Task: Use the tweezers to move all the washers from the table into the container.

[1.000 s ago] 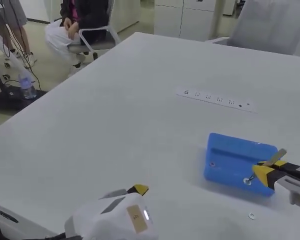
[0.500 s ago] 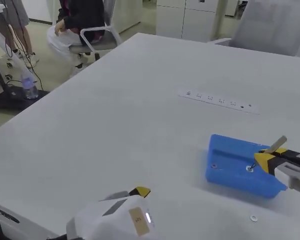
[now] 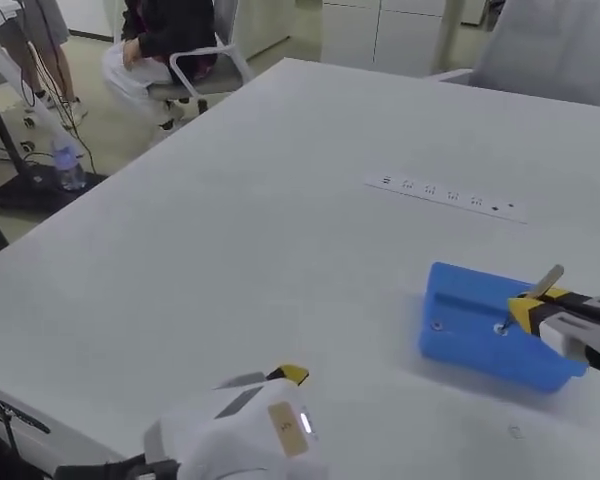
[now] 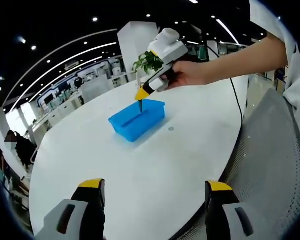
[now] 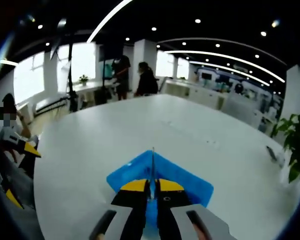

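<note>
In the head view the right claw [image 3: 521, 313] pinches slim metal tweezers [image 3: 548, 281], their tip down inside the rectangular blue plastic container [image 3: 470, 290]. In the left gripper view the left claw [image 4: 155, 185] is spread wide, holding nothing, and a small flat washer [image 4: 171, 129] lies on the smooth white desk [image 4: 155, 160] just beside the container.

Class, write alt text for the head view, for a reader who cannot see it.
The right gripper, shut on tweezers, holds their tips down inside a blue container on a white table. One washer lies on the table near the container, and the left gripper hovers at the bottom edge.
</note>
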`<move>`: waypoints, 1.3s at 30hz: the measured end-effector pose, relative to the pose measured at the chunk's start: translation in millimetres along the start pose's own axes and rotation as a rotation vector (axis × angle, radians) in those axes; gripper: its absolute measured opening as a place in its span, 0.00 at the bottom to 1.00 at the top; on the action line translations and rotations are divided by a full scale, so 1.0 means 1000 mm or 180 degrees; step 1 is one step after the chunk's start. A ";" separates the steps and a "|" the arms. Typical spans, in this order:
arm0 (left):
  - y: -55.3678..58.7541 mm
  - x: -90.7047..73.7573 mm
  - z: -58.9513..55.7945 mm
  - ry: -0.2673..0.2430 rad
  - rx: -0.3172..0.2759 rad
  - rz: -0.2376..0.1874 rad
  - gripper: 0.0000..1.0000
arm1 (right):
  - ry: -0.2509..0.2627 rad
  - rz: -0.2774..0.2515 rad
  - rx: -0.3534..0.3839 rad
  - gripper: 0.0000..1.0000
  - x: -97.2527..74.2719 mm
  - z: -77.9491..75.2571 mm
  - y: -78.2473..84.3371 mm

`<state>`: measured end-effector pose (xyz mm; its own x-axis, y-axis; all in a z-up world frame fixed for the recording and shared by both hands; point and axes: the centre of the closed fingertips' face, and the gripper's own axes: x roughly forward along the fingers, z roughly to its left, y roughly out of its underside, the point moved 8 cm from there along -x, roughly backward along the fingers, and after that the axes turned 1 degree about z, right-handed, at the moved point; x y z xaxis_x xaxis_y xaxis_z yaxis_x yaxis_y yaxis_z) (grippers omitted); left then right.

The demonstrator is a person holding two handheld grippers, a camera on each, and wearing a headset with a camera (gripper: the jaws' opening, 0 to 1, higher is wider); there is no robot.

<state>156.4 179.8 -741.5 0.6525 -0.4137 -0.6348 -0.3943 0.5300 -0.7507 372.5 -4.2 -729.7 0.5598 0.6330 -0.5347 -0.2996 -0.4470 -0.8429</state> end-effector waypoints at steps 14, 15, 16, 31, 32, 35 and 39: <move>0.001 0.001 0.000 0.0017 -0.0006 0.0011 0.83 | 0.0031 0.0249 0.0100 0.03 0.023 -0.003 0.023; 0.001 0.001 0.000 0.0020 -0.0006 0.0011 0.83 | 0.0036 0.0259 0.0105 0.03 0.022 -0.003 0.023; 0.001 0.001 -0.001 0.0031 -0.0010 0.0012 0.83 | 0.0043 0.0269 0.0112 0.03 0.022 -0.003 0.024; 0.002 0.002 -0.001 0.0026 0.0008 0.0039 0.82 | 0.0041 0.0263 0.0185 0.04 0.022 -0.005 0.028; 0.002 0.002 -0.001 0.0028 0.0010 0.0040 0.82 | 0.0043 0.0207 0.0235 0.04 0.019 -0.006 0.026; 0.002 0.002 -0.001 0.0028 0.0017 0.0045 0.82 | 0.0066 0.0137 0.0268 0.04 0.011 -0.008 0.021; 0.002 0.002 -0.001 0.0037 0.0027 0.0058 0.82 | 0.0079 -0.0002 0.0343 0.04 -0.005 -0.009 0.013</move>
<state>156.2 178.9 -744.2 0.6378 -0.4123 -0.6506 -0.4005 0.5439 -0.7374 372.7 -18.6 -737.1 0.5786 0.6169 -0.5336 -0.3798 -0.3752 -0.8456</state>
